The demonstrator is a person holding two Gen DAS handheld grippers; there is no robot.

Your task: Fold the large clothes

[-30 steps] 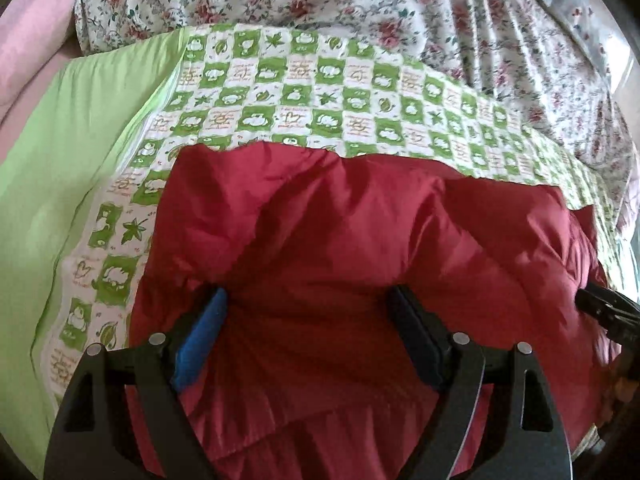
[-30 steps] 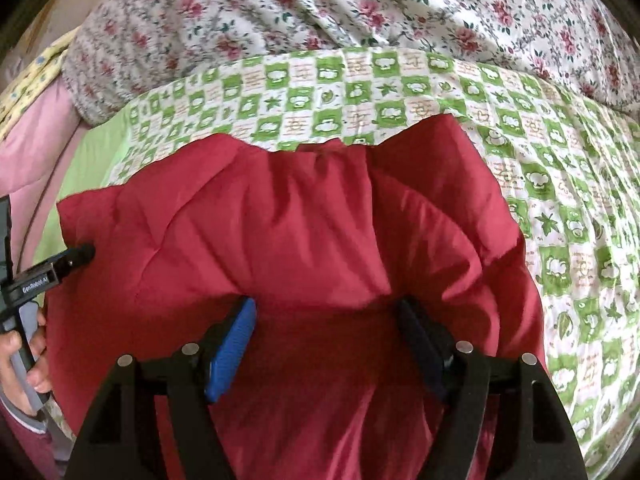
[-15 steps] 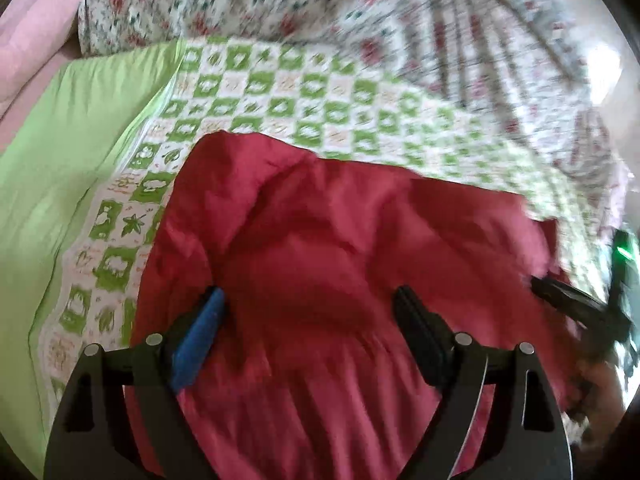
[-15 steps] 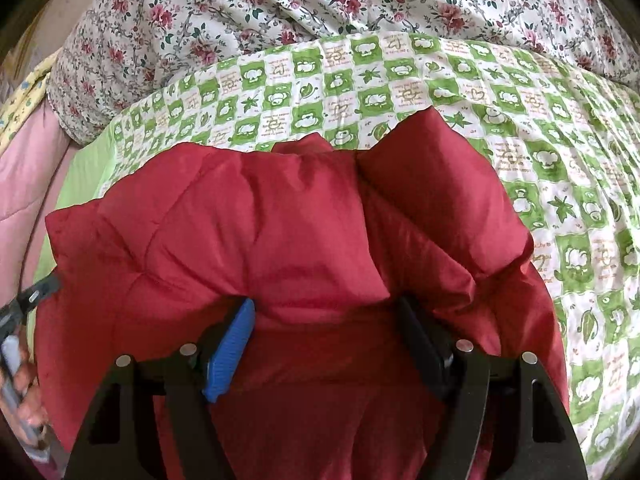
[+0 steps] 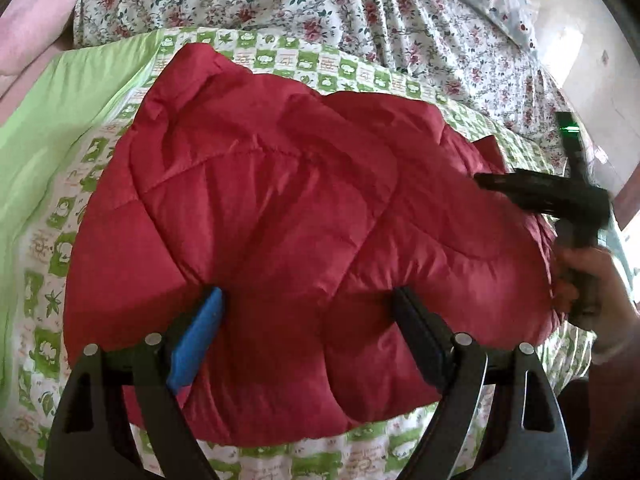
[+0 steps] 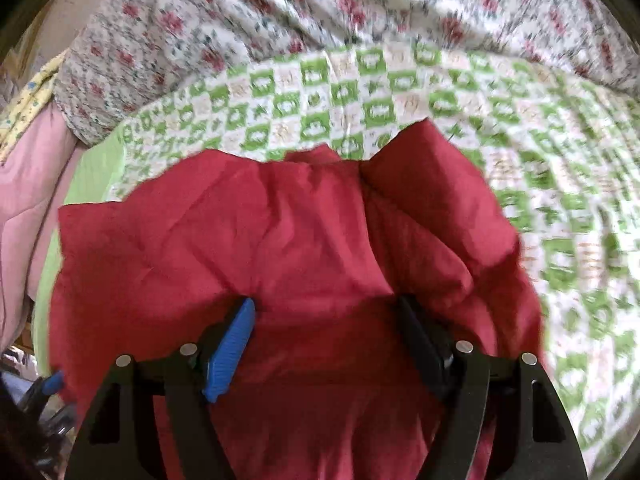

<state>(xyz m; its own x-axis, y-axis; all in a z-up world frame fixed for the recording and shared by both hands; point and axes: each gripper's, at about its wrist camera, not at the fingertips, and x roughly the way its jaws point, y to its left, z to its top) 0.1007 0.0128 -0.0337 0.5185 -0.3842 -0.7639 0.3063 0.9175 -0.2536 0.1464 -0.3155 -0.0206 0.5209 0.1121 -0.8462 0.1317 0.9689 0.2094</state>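
Red quilted jacket (image 5: 288,216) bunches between both wide-spread hand-held grippers' fingers, left (image 5: 308,320) and right (image 6: 326,328).

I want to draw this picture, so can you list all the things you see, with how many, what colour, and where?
quilted jacket: one, dark red, lying puffed up on the checked sheet, in front of both cameras
checked sheet: one, green and white, under the jacket
plain sheet: one, light green, left of the checked sheet
floral bedding: one, white with pink roses, heaped behind the jacket
pink blanket: one, pale pink, far left
left hand-held gripper: one, black with a blue pad, jaws apart with jacket fabric between them
right hand-held gripper: one, black with a blue pad, jaws apart, at the jacket's right side
person's hand: one, holding the right hand-held gripper
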